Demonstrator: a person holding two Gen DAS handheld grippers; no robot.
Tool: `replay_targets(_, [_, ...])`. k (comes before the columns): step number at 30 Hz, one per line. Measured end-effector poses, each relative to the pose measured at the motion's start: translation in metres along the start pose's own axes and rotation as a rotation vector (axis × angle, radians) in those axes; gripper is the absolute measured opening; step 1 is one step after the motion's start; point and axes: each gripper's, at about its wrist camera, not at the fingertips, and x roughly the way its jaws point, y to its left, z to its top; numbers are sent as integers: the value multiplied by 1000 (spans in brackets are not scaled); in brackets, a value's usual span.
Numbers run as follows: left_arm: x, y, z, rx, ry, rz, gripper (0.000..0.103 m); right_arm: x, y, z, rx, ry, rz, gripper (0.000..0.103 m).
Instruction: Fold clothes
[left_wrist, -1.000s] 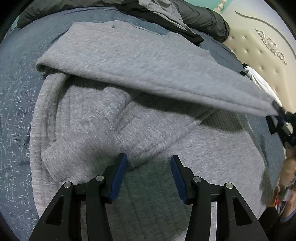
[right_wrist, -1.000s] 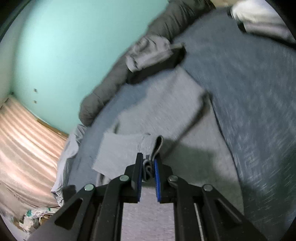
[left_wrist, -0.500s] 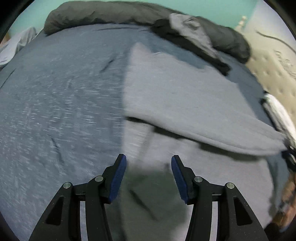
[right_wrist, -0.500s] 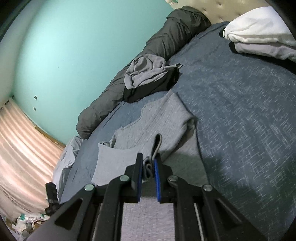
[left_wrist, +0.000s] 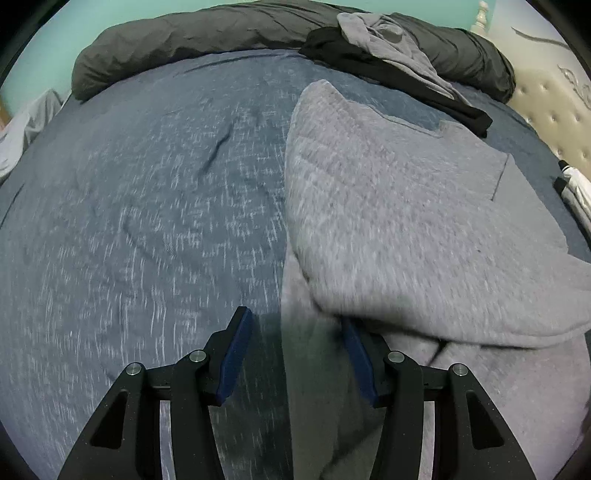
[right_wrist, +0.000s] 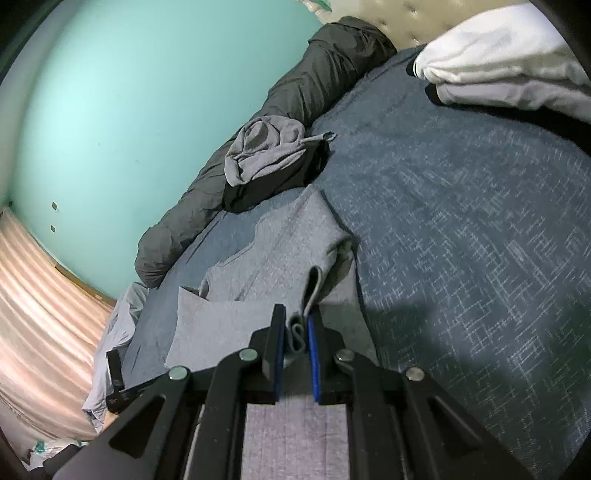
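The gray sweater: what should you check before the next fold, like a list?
1. Right gripper pinching the gray sweater: ok, a bunched edge sits between its jaws.
2. Left gripper free to help: ok, jaws open and holding nothing.
3. Room on the blue bedspread beside the sweater: ok, bare fabric there.
4. Pile of gray and black clothes out of the way: ok, back by the dark rolled blanket.
5. Sweater flat underneath: not ok, the lower layer looks rumpled.
6. Sleeves tucked in: cannot tell.
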Motion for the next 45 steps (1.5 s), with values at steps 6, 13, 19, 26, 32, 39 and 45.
replay_targets(6, [7,-7,12,32,-27,-2,55,-9,-6,3,15,-59,-64,10])
replay_targets(13, [-14,-5,27,103,-84,88,7,0,-4,-1,14,-18,-35,10])
replay_targets(19, [-21,17,25,112,-54,127,6,12,12,-10,-35,41,1,10])
replay_targets(26, [10,32,8,72,36,117,7,39,13,-31,-51,173,-31,10])
replay_targets(32, [-2,56,4,-22,31,81,9,45,5,-33,-41,224,-70,11])
replay_targets(39, [-20,79,3,-108,12,52,25,40,-2,-36,-16,255,-148,13])
replay_targets(45, [-28,57,14,-77,-10,19,29,11,-7,-22,3,160,-200,13])
